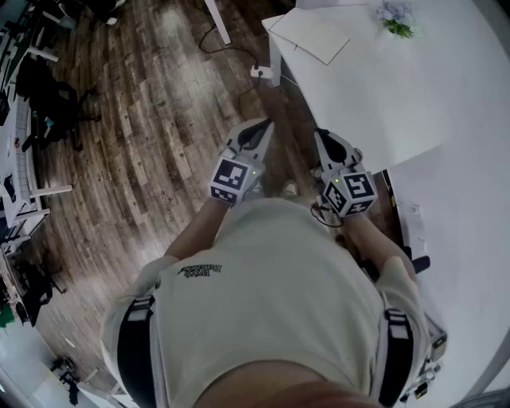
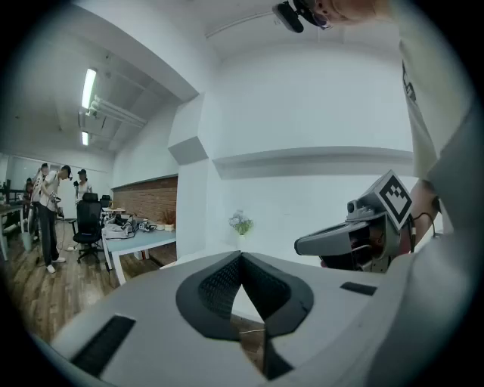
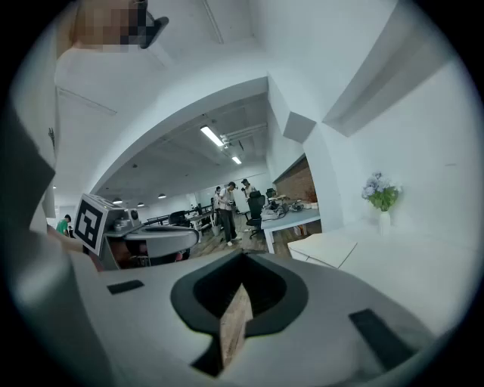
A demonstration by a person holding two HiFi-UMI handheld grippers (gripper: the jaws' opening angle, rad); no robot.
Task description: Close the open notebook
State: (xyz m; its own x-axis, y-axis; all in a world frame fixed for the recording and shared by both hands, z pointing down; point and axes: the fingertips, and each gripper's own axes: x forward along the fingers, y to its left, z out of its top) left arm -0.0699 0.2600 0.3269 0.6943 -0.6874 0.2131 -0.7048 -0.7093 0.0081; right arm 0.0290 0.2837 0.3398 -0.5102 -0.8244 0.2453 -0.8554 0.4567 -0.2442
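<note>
A: Shirt (image 1: 271,295) fills the bottom of the head view, with the person standing on the wood floor (image 1: 159,119). Grippers?

B: Both tucked near the chest, over floor, short of the table (image 1: 414,88). Left gripper (image 1: 267,126): jaws together, nothing between them. Right gripper (image 1: 318,134): same, tips meeting, empty.

A: Notebook?

B: The notebook (image 1: 309,34) lies flat at the table's far corner, well apart from both grippers. Flowers (image 1: 396,17) stand further along the same table.

A: Open or closed?

B: Too small to tell. Pale flat surface, no cover detail. Nothing is touching it, so I'd judge the closing not started.

A: Progress, then?

B: Practically none. Left to do, as I read it: get to the table, part one pair of jaws or use a tip to catch one side, fold it over, let it settle shut.

A: Anything beyond?

B: People (image 2: 53,204) far across the room in the left gripper view. Not relevant.
</note>
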